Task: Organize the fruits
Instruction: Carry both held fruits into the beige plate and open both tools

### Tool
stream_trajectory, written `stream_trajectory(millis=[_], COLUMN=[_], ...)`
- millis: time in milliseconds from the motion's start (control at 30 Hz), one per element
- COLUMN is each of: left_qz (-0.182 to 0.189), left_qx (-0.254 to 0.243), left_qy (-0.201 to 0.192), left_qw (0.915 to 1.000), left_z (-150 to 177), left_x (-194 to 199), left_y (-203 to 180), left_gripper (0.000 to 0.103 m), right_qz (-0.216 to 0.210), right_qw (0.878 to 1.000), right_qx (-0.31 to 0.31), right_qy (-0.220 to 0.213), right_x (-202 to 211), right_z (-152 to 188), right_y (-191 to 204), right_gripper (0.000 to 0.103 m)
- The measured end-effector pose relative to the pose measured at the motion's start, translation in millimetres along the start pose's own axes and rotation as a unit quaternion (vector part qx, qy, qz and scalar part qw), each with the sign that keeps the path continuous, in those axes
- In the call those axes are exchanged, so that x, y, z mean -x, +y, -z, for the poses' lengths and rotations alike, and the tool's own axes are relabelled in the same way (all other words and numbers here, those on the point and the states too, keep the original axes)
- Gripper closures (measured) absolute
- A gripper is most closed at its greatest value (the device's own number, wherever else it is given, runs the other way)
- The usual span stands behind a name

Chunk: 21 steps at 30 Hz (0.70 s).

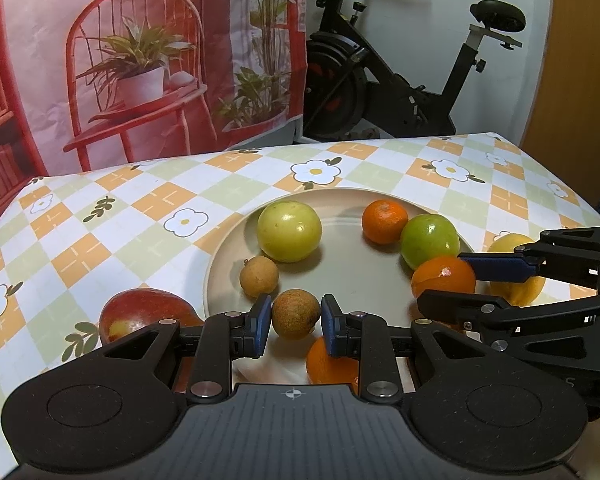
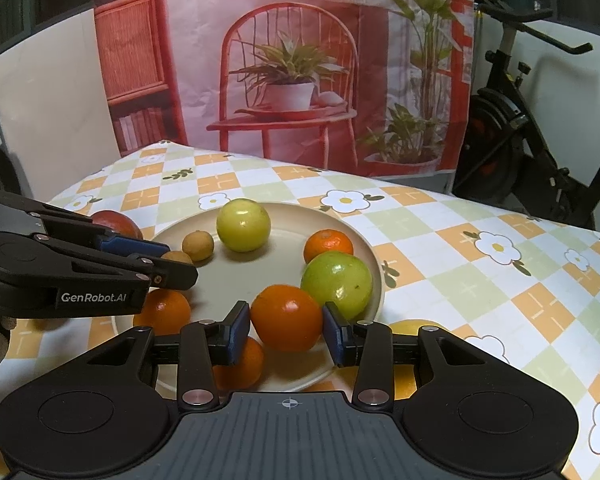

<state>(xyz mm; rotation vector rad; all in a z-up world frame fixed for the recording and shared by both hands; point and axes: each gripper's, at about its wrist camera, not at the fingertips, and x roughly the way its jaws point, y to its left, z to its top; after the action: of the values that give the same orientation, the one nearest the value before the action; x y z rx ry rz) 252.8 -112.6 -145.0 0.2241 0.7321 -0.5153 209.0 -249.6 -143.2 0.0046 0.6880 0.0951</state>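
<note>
A round beige plate [image 1: 228, 264] lies on the checked floral tablecloth. My left gripper [image 1: 295, 320] is shut on a small brown fruit [image 1: 295, 314] at the plate's near rim. From the right, my right gripper [image 1: 440, 280] comes in shut on an orange [image 1: 444, 276]. In the right wrist view the same orange [image 2: 286, 317] fills the right gripper [image 2: 286, 330], both blue pads pressing its sides over the plate [image 2: 374, 264]. The left gripper [image 2: 180, 261] shows at the left there, with the brown fruit [image 2: 176, 258] partly hidden between its fingers.
The plate holds a yellow-green apple [image 1: 290, 231], a tangerine [image 1: 385, 221], a green apple [image 1: 430, 241] and another small brown fruit [image 1: 259, 276]. A red fruit [image 1: 140, 312], a yellow fruit [image 1: 516, 276] and an orange [image 1: 330, 364] lie around it. An exercise bike [image 1: 380, 72] stands behind the table.
</note>
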Motion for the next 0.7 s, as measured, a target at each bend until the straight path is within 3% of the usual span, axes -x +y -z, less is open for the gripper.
stream_trajectory(millis=[300, 367, 467, 700], left_qz=[-0.003, -0.004, -0.007, -0.005], left_qx=[0.001, 0.0, 0.002, 0.016], left_qy=[0.001, 0.001, -0.004, -0.043], left_qw=[1.0, 1.0, 1.0, 0.9989], left_z=[1.0, 1.2, 2.3, 8.5], left_x=[2.9, 5.2, 10.3, 42.8], left_y=[0.3, -0.7, -0.8, 0.7], left_gripper=[0.074, 0.07, 0.062, 0.062], right_qz=[0.003, 0.003, 0.002, -0.004], right_qw=[1.0, 1.0, 1.0, 0.996], right_qx=[-0.005, -0.007, -0.013, -0.03], right_qy=[-0.005, -0.011, -0.027, -0.078], right_x=[4.9, 8.7, 17.7, 49.6], right_z=[2.2, 3.4, 5.5, 15.2], right_y=[-2.1, -2.4, -2.6, 5.6], right_gripper=[0.066, 0.066, 0.066, 0.066])
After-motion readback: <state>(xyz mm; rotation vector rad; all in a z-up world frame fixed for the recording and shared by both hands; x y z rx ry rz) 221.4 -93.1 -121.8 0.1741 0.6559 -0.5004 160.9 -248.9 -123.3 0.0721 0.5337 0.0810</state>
